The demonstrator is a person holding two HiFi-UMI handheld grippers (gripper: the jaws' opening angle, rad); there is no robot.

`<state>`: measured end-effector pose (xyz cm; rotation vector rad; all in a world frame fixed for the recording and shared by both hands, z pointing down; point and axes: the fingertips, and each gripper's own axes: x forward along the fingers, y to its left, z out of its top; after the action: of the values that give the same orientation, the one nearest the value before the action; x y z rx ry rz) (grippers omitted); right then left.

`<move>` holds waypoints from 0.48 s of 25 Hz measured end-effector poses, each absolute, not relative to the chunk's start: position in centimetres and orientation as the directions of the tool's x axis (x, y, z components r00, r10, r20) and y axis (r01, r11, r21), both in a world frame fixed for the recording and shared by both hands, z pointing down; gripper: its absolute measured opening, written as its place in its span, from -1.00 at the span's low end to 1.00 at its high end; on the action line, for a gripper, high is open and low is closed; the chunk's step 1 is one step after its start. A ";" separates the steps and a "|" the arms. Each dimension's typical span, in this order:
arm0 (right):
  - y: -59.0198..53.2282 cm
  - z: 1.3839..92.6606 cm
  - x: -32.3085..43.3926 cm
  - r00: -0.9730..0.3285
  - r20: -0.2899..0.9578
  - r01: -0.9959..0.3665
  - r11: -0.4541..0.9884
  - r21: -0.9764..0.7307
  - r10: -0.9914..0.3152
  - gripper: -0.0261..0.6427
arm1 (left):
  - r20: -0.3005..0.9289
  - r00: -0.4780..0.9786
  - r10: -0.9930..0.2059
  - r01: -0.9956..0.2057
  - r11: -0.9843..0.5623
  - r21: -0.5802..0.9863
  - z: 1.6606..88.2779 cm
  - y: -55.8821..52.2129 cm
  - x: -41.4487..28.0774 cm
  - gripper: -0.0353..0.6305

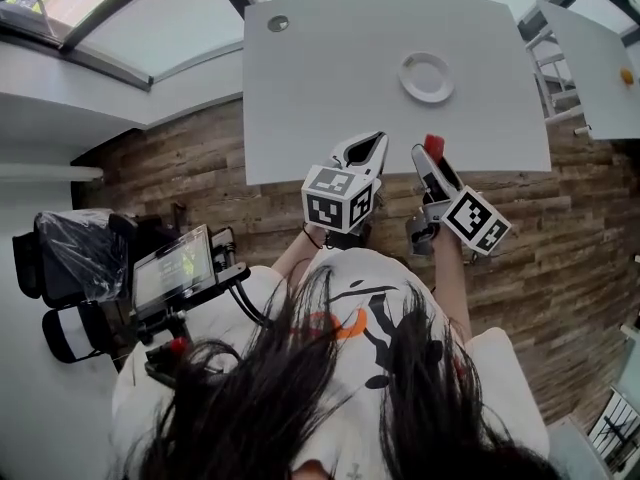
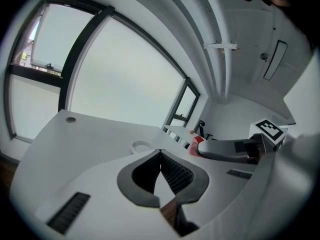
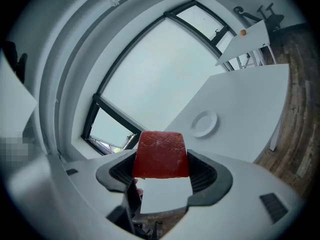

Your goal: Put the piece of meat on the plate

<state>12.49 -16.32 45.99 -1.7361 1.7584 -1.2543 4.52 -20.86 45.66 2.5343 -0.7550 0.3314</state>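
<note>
The red piece of meat (image 3: 161,155) is clamped between the jaws of my right gripper (image 3: 162,169), its top sticking up above them. From the head view the same meat (image 1: 434,146) shows at the tip of the right gripper (image 1: 430,158), just over the white table's near edge. The small white plate (image 1: 427,77) lies further out on the table, right of centre; it also shows as the plate (image 3: 204,123) and the plate (image 2: 141,146). My left gripper (image 1: 372,148) hovers beside the right one, and its jaws (image 2: 160,154) meet at the tips with nothing between them.
The white table (image 1: 330,78) has a round cable hole (image 1: 278,23) at its far left corner. A second white table (image 1: 600,58) with a small orange object (image 1: 627,75) stands to the right. Wooden floor lies beneath me, and a black chair with a tablet (image 1: 175,268) sits at my left.
</note>
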 end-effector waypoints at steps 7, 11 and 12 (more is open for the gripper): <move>-20.8 47.4 12.0 -0.137 0.362 -0.596 -0.215 -0.773 -0.922 0.01 | 0.369 0.828 -0.421 -0.551 -0.731 0.402 46.9 -26.3 3.7 -0.88; -21.0 47.9 12.4 -0.123 0.376 -0.586 -0.238 -0.774 -0.919 0.01 | 0.377 0.837 -0.398 -0.536 -0.739 0.409 47.4 -26.8 4.4 -0.88; -21.1 47.9 12.7 -0.118 0.377 -0.584 -0.243 -0.775 -0.918 0.01 | 0.378 0.839 -0.391 -0.530 -0.742 0.411 47.4 -26.9 4.7 -0.88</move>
<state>12.69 -21.06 47.87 -1.8042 1.6603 -1.3049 4.73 -26.87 47.39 2.5028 -0.6762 0.3649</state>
